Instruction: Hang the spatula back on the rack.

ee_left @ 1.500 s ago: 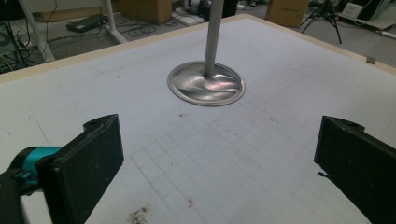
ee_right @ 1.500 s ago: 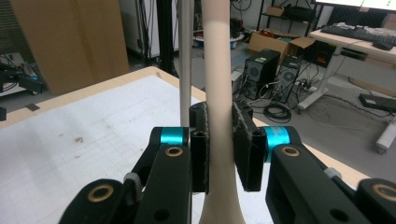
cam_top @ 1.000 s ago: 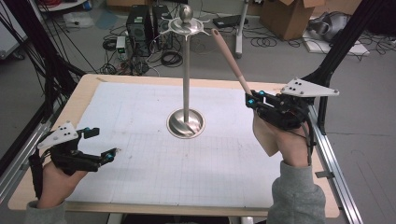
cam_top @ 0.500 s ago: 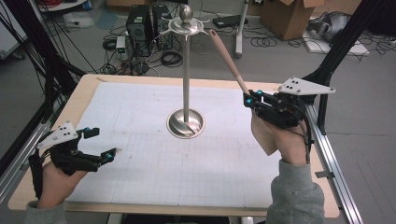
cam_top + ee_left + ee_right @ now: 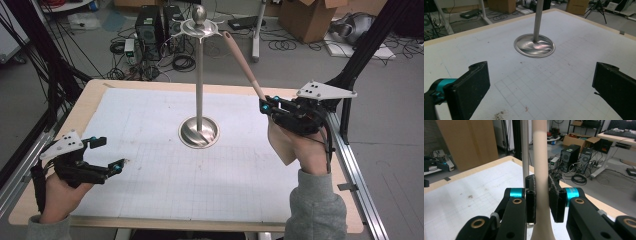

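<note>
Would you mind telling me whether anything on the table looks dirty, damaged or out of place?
Mostly tidy. The white grid mat carries small brown specks and a smudge near the left gripper. The metal stand is upright. The pink spatula leans toward the stand's top, clamped in the right gripper.

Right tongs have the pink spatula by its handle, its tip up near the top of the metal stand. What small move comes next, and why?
Probably ease the right tongs a little up and toward the silver metal stand, so the end of the pink spatula's handle meets a prong of the stand's crown. The handle end sits just right of the crown, apparently not yet hooked. The pads are clamped on the handle; the left tongs rest open near the table.
</note>
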Tool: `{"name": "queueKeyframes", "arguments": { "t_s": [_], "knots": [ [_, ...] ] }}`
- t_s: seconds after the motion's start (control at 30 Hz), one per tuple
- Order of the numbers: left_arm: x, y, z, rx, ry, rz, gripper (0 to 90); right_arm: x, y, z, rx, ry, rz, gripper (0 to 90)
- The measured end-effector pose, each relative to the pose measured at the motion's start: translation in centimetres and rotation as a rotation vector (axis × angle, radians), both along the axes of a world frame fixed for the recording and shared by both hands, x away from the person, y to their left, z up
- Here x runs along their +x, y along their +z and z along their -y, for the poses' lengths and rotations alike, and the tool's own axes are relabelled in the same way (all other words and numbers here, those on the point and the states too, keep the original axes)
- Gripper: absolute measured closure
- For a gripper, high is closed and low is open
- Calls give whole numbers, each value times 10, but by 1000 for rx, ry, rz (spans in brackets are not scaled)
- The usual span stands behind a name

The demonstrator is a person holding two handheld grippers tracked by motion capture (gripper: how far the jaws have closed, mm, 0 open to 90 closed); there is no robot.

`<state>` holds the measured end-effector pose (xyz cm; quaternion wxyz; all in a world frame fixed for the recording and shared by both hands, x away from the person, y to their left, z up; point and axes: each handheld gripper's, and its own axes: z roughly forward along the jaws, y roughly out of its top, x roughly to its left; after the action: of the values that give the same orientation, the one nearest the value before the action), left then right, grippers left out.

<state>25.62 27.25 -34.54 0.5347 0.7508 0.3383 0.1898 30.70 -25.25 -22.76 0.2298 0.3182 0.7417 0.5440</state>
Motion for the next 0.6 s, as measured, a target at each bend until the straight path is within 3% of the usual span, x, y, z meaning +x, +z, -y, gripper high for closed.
{"name": "queueKeyframes", "arguments": {
  "t_s": [0.6],
  "knots": [
    [0, 0, 0, 3, -1, -2, 17, 8, -3, 0, 8, 30, -34, 782]
  ]
}}
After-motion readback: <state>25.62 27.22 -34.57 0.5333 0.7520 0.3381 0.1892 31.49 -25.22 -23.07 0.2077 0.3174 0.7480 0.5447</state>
